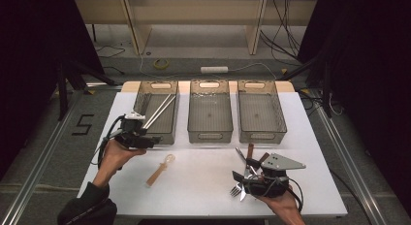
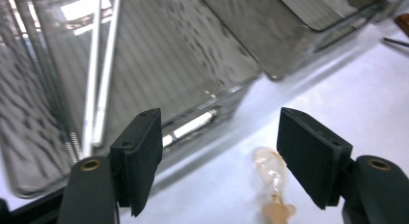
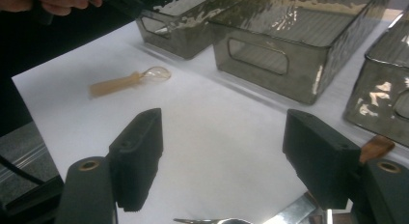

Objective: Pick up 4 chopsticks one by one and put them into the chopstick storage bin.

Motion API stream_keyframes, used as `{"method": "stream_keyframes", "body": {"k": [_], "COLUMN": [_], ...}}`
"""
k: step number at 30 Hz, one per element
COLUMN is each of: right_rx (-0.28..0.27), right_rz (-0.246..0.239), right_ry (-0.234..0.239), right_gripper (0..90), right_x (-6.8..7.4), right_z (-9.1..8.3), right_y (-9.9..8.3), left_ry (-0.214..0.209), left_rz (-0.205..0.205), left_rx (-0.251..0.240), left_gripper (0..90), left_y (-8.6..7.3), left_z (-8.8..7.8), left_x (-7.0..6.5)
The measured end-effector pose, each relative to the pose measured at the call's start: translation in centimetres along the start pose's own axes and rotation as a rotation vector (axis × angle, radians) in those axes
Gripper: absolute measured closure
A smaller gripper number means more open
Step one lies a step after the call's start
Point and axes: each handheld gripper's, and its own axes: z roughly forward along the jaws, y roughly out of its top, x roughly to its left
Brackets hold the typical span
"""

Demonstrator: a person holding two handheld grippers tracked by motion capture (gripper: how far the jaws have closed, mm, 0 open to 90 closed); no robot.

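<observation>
Sorting cutlery into bins
L gripper [image 1: 145, 140] wide, empty, beside left bin [image 1: 157, 134] w/ chopsticks [image 1: 159, 110]; R gripper [image 1: 242, 179] wide over fork [image 1: 237, 188]; spoon [image 1: 160, 170] awaits.

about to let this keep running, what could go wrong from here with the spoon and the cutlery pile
1. The left claw is open near the left bin, with the spoon lying flat; its jaws may scrape the table.
2. The right claw hangs over the cutlery pile; it may catch two pieces together.
</observation>
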Motion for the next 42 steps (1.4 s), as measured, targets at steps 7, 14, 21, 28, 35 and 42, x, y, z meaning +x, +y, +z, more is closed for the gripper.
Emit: {"method": "stream_keyframes", "body": {"k": [7, 14, 21, 28, 35, 42], "right_rx": [0.010, 0.012, 0.020, 0.020, 0.022, 0.021], "right_rz": [0.022, 0.045, 0.052, 0.055, 0.051, 0.053], "right_ry": [-0.032, -0.068, -0.079, -0.081, -0.079, -0.077], "right_gripper": [31.5, 31.5, 31.5, 31.5, 31.5, 31.4], "right_x": [-0.6, -1.3, -1.6, -1.7, -1.7, -1.7], "right_z": [-0.1, -0.4, -0.4, -0.4, -0.4, -0.4], "right_y": [-0.1, -0.2, -0.3, -0.3, -0.3, -0.3], "left_ry": [-0.018, -0.014, -0.020, -0.023, -0.022, -0.031], "left_rz": [0.011, 0.017, 0.020, 0.020, 0.039, 0.053], "left_rx": [0.032, 0.055, 0.089, 0.108, 0.135, 0.156], "left_gripper": [28.8, 28.5, 28.7, 28.6, 28.7, 28.7], "left_y": [-1.0, -2.0, -3.1, -3.8, -4.2, -4.7], "left_z": [0.2, 0.0, 0.3, 0.4, 0.4, 0.3], "left_x": [-1.5, -2.5, -3.2, -3.6, -4.2, -4.7]}}
